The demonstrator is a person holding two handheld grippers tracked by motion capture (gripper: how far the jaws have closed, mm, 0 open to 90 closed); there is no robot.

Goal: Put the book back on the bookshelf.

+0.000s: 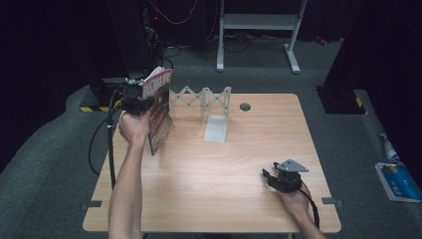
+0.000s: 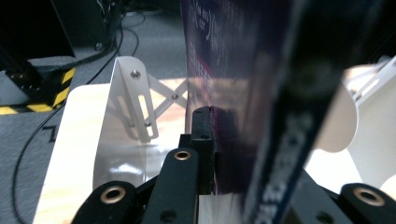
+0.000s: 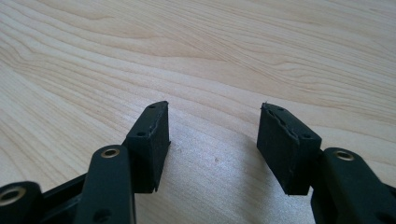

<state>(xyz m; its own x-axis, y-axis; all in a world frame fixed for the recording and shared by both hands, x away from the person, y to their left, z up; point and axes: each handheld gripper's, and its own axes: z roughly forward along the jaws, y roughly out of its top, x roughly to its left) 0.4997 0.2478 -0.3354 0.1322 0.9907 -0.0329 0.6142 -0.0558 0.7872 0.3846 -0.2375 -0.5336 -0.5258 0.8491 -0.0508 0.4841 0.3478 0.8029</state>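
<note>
your left gripper (image 1: 142,102) clamps one magazine (image 1: 159,110) upright near the table's (image 1: 199,189) left edge, seemingly beside one rack (image 1: 204,102); right gripper (image 1: 271,175) gapes empty.

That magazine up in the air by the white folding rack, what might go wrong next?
The left tongs pinch the magazine by one edge alone, above the table, so its loose pages could sag or slip out. It hangs close to the folding rack, so a careless swing could knock it over. The right tongs rest open far off, too far to help.
</note>
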